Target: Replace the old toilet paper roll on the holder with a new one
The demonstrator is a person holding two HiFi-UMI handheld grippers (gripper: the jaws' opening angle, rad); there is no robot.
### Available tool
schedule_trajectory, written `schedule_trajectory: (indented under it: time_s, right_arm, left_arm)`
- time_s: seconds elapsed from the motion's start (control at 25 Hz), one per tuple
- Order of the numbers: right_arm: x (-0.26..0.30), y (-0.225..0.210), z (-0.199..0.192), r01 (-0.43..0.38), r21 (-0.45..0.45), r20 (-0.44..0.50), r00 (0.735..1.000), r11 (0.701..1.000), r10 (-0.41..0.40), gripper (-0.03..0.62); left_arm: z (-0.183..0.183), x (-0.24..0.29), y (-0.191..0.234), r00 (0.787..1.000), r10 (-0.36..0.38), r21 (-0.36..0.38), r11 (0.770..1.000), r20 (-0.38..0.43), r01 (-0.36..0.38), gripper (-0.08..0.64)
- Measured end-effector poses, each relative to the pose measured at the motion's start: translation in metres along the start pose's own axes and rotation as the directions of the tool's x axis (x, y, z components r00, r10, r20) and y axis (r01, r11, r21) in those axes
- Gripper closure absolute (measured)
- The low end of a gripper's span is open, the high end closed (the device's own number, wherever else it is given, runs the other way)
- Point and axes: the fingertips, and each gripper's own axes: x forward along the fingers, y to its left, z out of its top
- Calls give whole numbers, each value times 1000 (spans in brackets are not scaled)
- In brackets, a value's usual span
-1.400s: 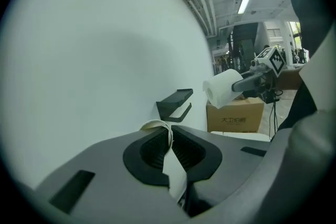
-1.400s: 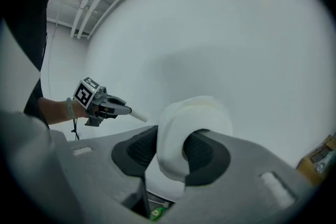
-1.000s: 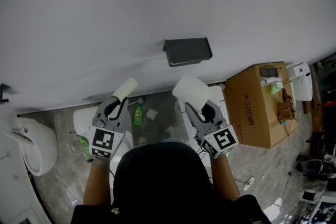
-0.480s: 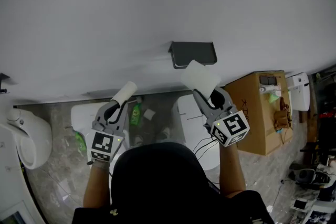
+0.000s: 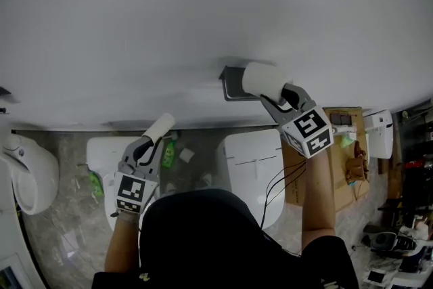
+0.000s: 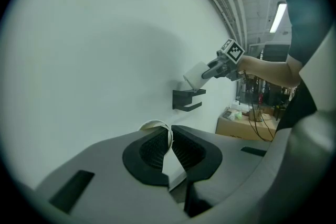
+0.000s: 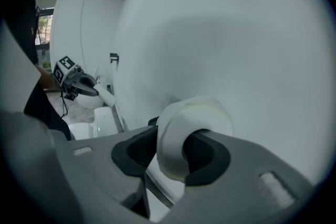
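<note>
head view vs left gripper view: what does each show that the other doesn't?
Head view only: the toilets on the floor, and the whole empty tube sticking out of the left gripper.
Left gripper view only: that gripper's pads shut on the tube's thin wall, and a ceiling light.
Both: the dark holder on the wall, the right gripper holding the full roll up at the holder, and the cardboard box.
</note>
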Motion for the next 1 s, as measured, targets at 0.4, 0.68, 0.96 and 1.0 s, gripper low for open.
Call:
schedule_trajectory:
  time_s: [0.4, 0.68, 0.96, 1.0]
  right_arm:
    - [23, -4, 2, -174, -210, -243, 962, 962, 121, 446]
    - [30, -5, 7, -263, -292, -338, 928, 920, 158, 430]
    - [28, -14, 29, -217, -349, -290, 950, 912, 115, 393]
    - [28, -13, 31, -213, -354, -282, 953, 911, 113, 390]
  left_arm:
    - [0, 1, 10, 999, 36, -21, 999, -13, -36, 531]
    - [-6, 3, 9, 999, 36, -31, 999, -19, -37, 531]
    - [-10, 4, 11, 999, 46, -49, 998, -21, -47, 531]
    - [-10, 4, 12, 999, 45, -50, 998, -21, -46, 531]
